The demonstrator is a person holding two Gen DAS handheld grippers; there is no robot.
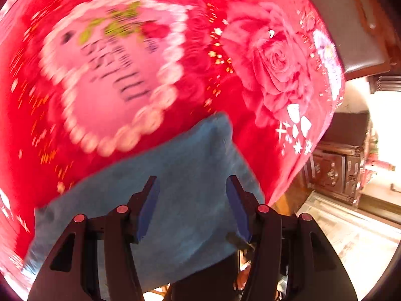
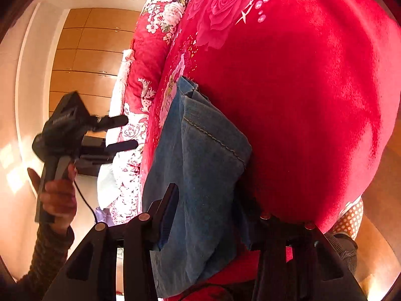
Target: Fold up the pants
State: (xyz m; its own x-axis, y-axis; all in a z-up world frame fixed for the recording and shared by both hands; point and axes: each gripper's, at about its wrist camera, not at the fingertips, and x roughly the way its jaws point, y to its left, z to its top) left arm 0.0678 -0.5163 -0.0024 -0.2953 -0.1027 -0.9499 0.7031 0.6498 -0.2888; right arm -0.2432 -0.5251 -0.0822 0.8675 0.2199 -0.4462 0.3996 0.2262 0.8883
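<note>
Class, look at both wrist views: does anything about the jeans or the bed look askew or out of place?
Yes. The folded jeans lie at the edge of the red blanket, their near end hanging over it rather than lying flat. The layers sit unevenly, one corner sticking out. Nothing looks damaged.

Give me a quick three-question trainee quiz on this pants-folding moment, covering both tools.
1. True or false: the left tool is clamped on the pants.
2. Multiple choice: the pants lie on A) a wooden table, B) a red blanket, C) a tiled floor.
3. Short answer: which tool has denim between its fingers?

Key:
1. False. Its jaws stand open with nothing between them.
2. B.
3. The right tool.
</note>
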